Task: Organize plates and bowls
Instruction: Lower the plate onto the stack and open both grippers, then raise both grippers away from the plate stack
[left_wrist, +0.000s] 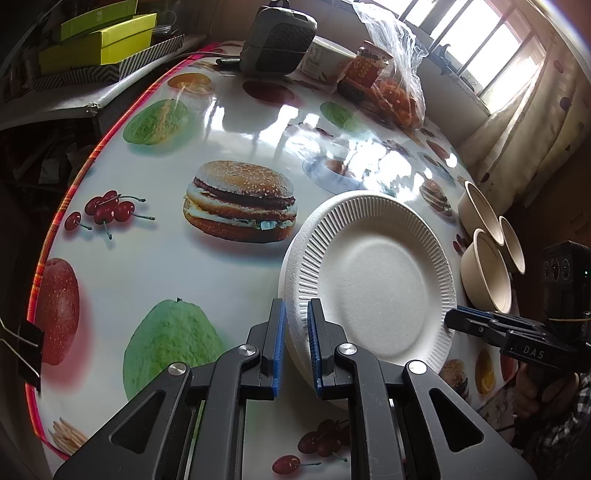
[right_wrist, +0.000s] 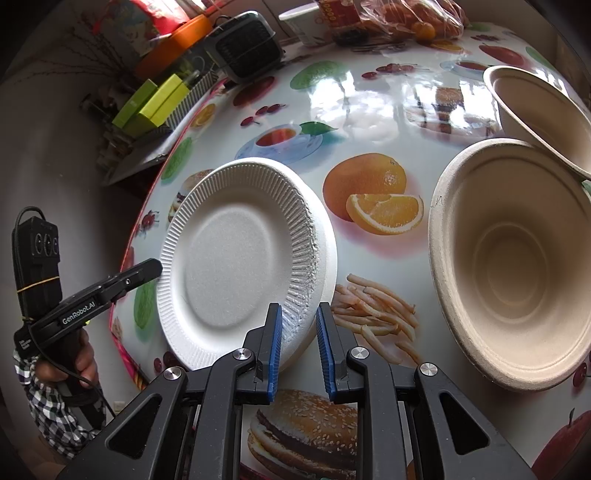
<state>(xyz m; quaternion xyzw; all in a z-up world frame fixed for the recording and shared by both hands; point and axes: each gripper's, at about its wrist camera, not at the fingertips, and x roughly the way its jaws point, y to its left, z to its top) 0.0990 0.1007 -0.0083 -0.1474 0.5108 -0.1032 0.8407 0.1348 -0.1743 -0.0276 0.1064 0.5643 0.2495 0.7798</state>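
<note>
Food-printed tablecloth (left_wrist: 155, 266) carries stacked plates (left_wrist: 376, 280) beneath two narrowly closed, empty hand-held grippers (left_wrist: 295, 325).

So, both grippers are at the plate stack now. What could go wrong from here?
1. The top plate sits off-centre on the one beneath; uneven lifting may slide them apart.
2. The left gripper and right gripper pinch thin foam rims that may bend or tear.
3. The stack lies near the table edge and could slip off.
</note>
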